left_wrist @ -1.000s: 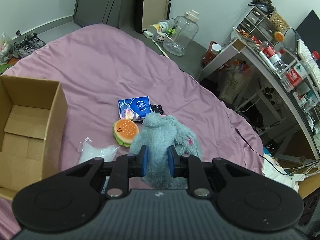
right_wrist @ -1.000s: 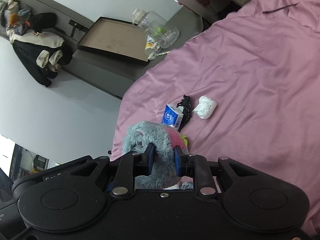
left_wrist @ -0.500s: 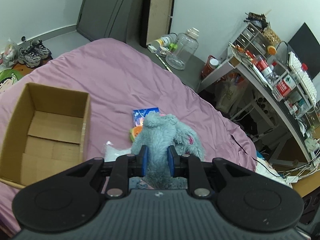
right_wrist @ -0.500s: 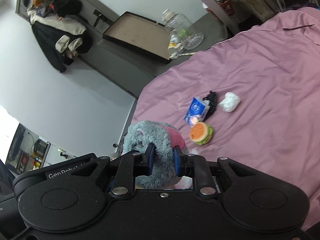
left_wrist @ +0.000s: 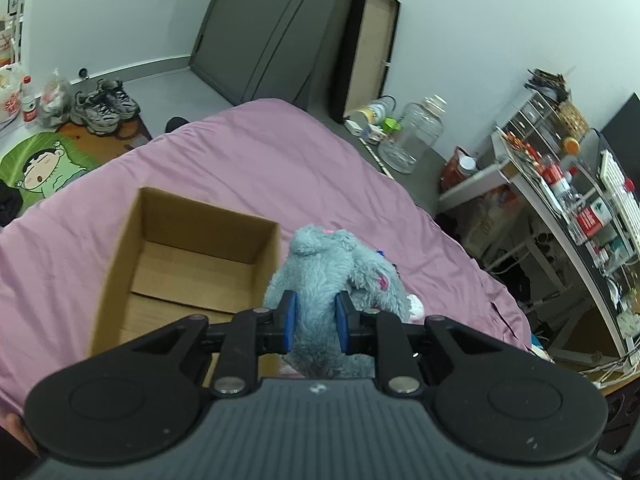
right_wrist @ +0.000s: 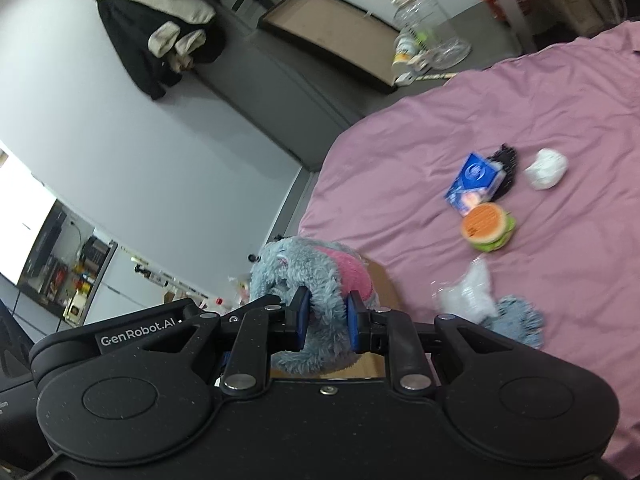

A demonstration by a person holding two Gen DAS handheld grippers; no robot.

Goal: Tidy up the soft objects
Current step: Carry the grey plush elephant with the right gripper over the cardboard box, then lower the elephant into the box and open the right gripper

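The grey-blue plush toy (left_wrist: 340, 276) is pinched by both tools: the left hand-held gripper (left_wrist: 314, 322) squeezes its furry body between blue pads, and the right hand-held gripper (right_wrist: 326, 318) clamps another part of it, pink patch showing above the pads. It hangs above the pink bed (left_wrist: 248, 160). Ahead and left of the left hand-held gripper, just beside the toy, sits an open cardboard box (left_wrist: 120, 248). Ahead and right of the right hand-held gripper lie a burger-shaped plush (right_wrist: 488, 226), a blue packet (right_wrist: 474, 184), a black item (right_wrist: 506, 162), a white wad (right_wrist: 546, 168), a crumpled clear bag (right_wrist: 466, 294) and a blue fuzzy cloth (right_wrist: 518, 318).
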